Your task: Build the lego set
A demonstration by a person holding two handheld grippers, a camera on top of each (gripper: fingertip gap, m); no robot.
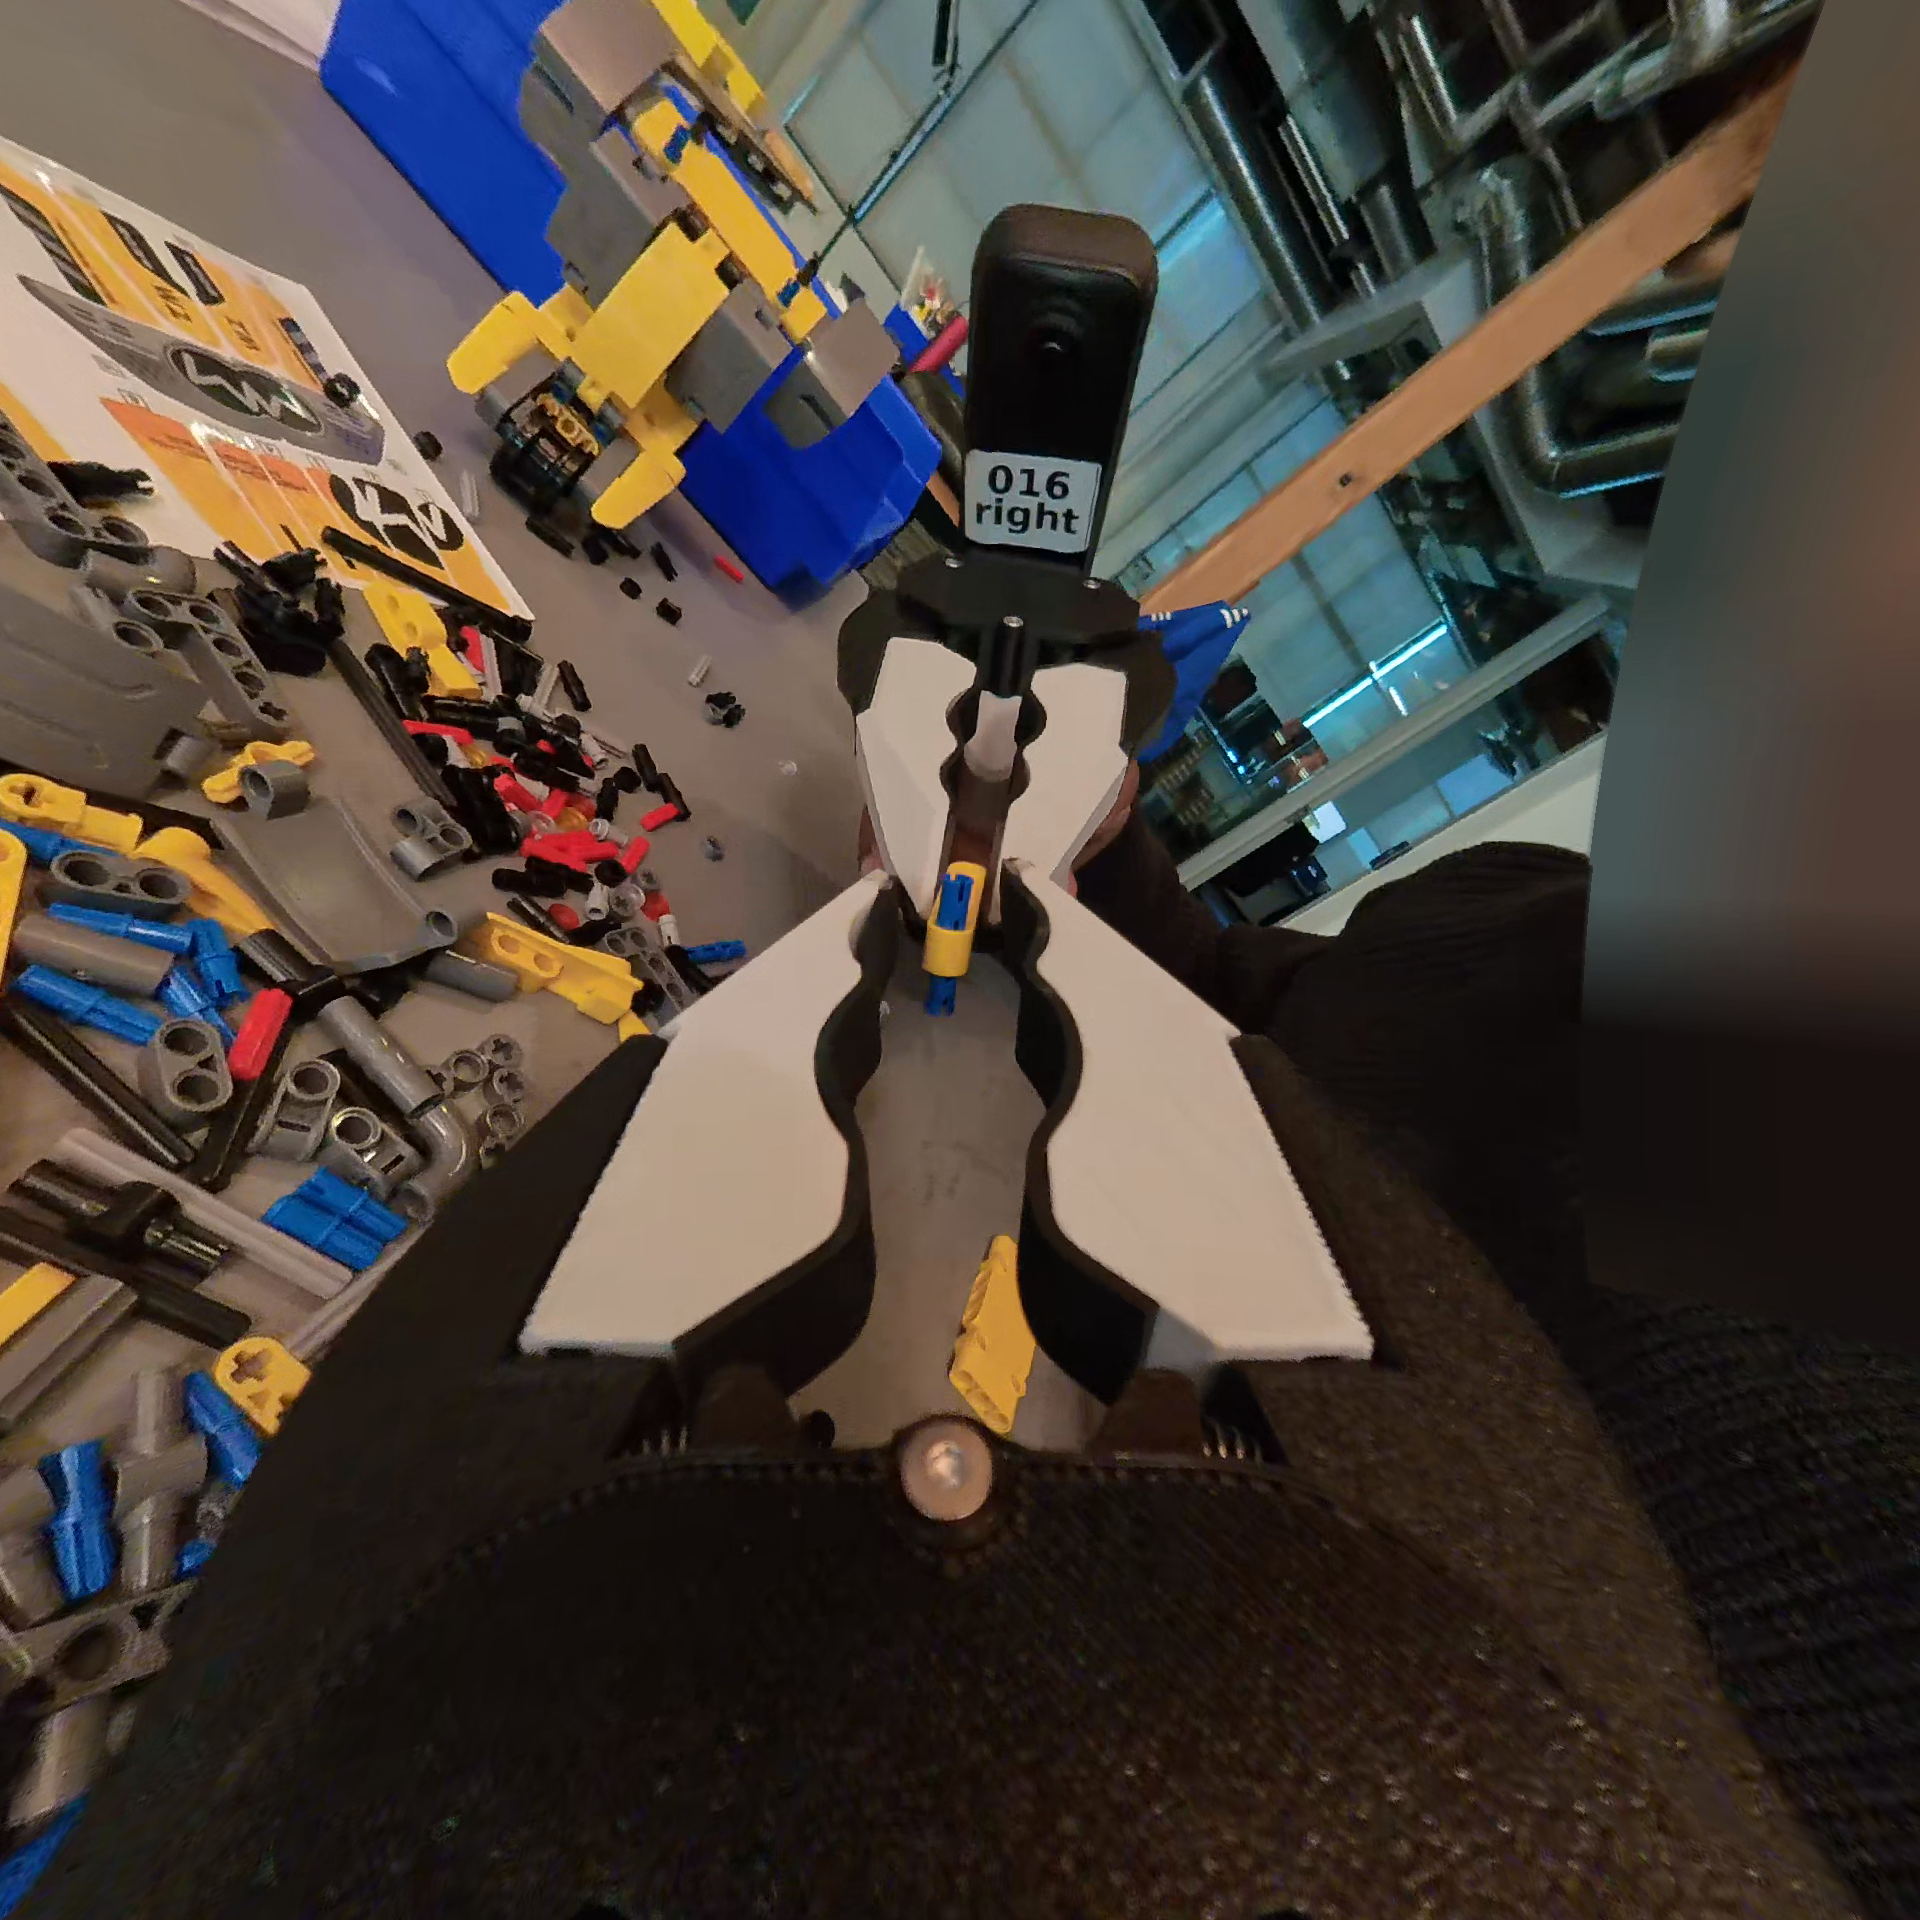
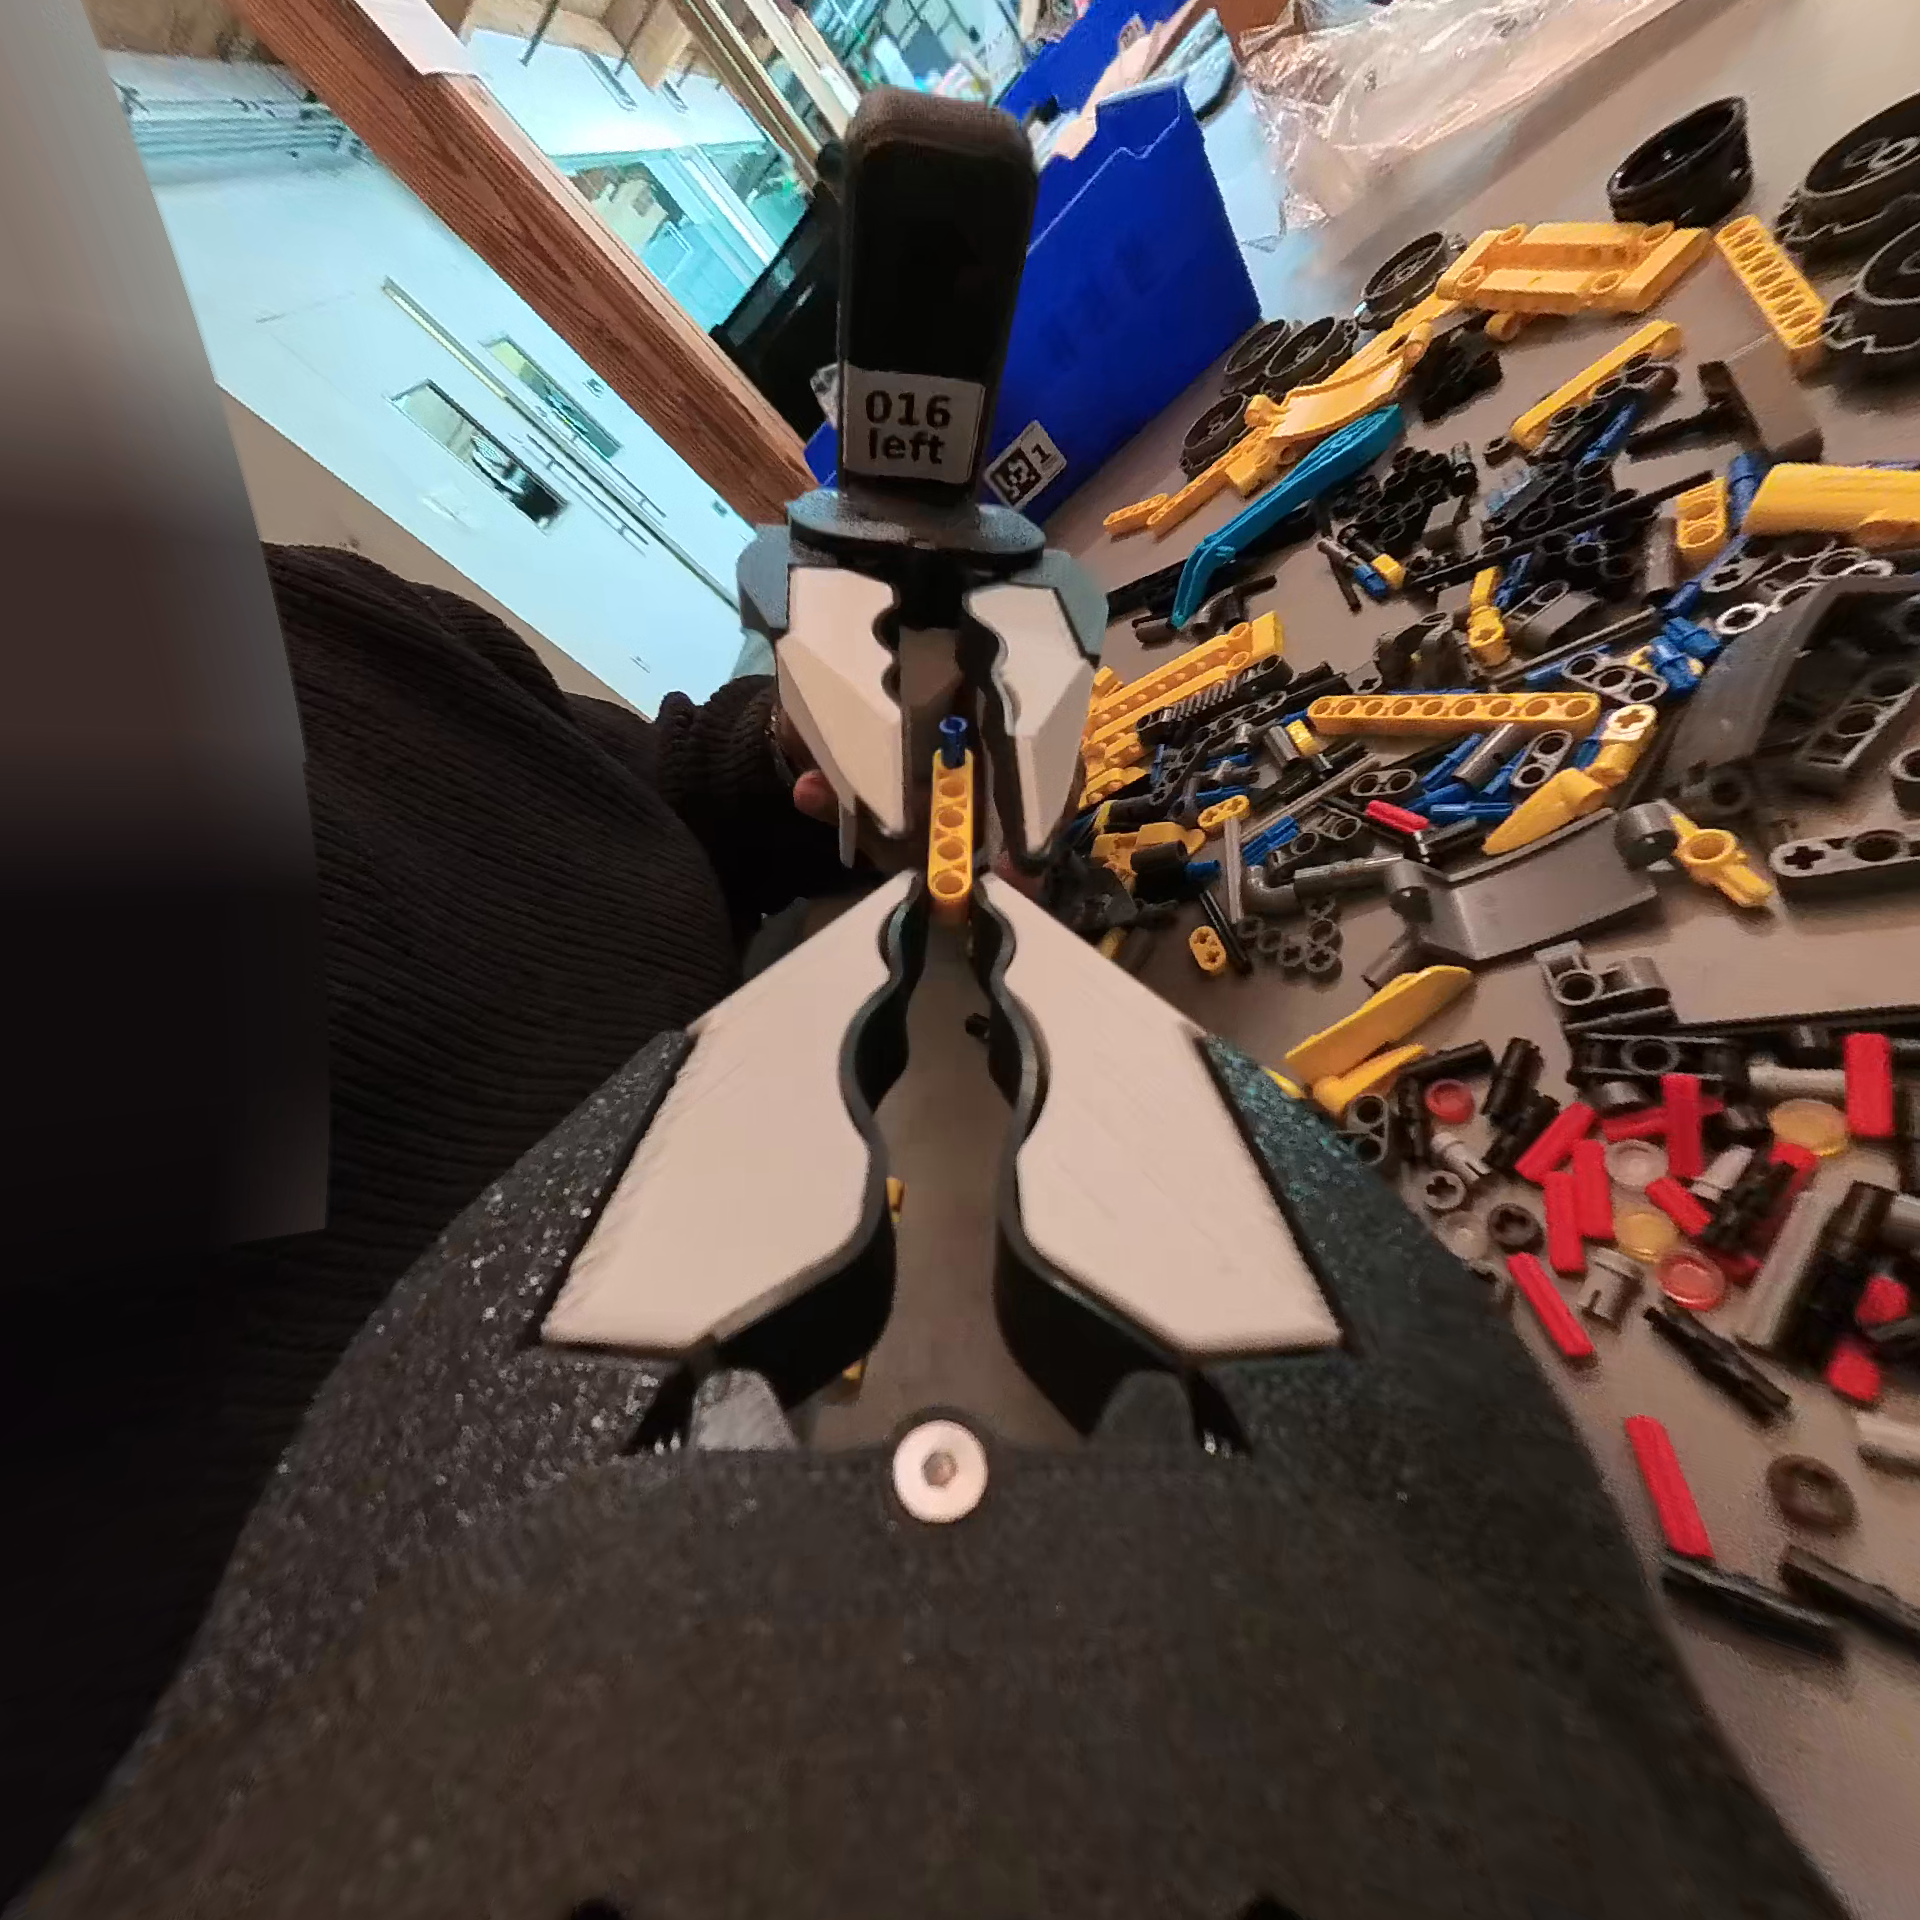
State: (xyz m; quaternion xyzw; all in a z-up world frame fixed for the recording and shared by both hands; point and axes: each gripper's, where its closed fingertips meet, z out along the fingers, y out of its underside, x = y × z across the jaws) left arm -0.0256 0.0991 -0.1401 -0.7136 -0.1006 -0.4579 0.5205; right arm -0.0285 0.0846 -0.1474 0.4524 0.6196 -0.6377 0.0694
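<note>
Both grippers are held tip to tip above the grey table (image 1: 727, 644). My right gripper (image 2: 950, 885) is shut on one end of a short yellow holed beam (image 2: 948, 826). A blue pin (image 2: 952, 734) sits in the beam's far end. In the left wrist view the beam (image 1: 948, 940) is end-on, with the blue pin (image 1: 941, 992) sticking out above and below it. My left gripper (image 1: 951, 891) has its jaws partly open on either side of that end, with a gap to the beam. Each gripper also shows in the other's view, the right (image 1: 971, 868) and the left (image 2: 951, 836).
Loose yellow, blue, grey, black and red pieces (image 1: 312, 987) cover the table in both views (image 2: 1507, 779). A partly built yellow and grey model (image 1: 644, 312) stands by blue bins (image 1: 821, 468). A sticker sheet (image 1: 208, 343) lies far left. Black tyres (image 2: 1678, 156) lie far right.
</note>
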